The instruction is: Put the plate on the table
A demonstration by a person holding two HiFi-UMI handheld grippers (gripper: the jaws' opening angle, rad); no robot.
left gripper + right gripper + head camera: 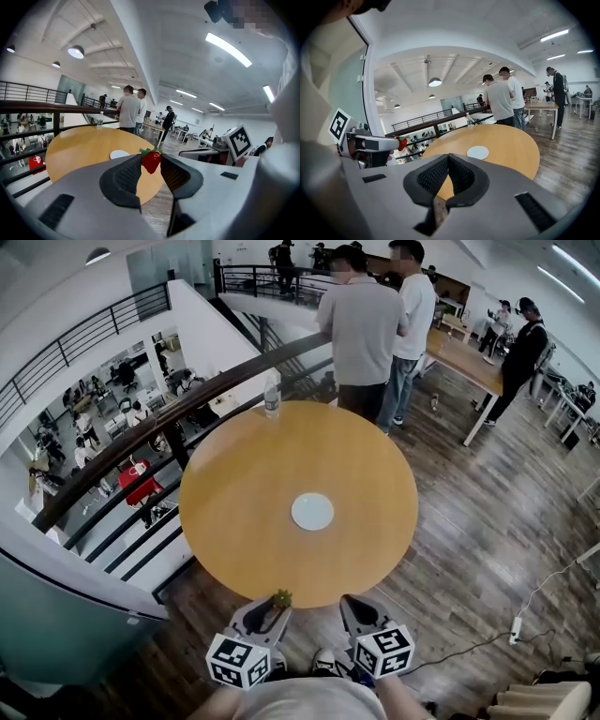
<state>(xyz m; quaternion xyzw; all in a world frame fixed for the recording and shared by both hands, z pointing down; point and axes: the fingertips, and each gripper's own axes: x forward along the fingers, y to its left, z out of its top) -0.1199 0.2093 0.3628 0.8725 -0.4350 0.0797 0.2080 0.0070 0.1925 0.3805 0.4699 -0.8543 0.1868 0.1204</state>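
Left hand-held gripper pinches a strawberry; right hand-held gripper sits closed and empty. Plate already lies central on the worktop, so placing looks done; next move probably carries the strawberry forward over it.

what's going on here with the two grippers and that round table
A person holds a gripper in each hand at the near edge of a round wooden table. The left gripper is closed on a strawberry, held in the air. The right gripper is shut and empty. A white plate lies flat near the table's middle, and a water bottle stands at its far edge.
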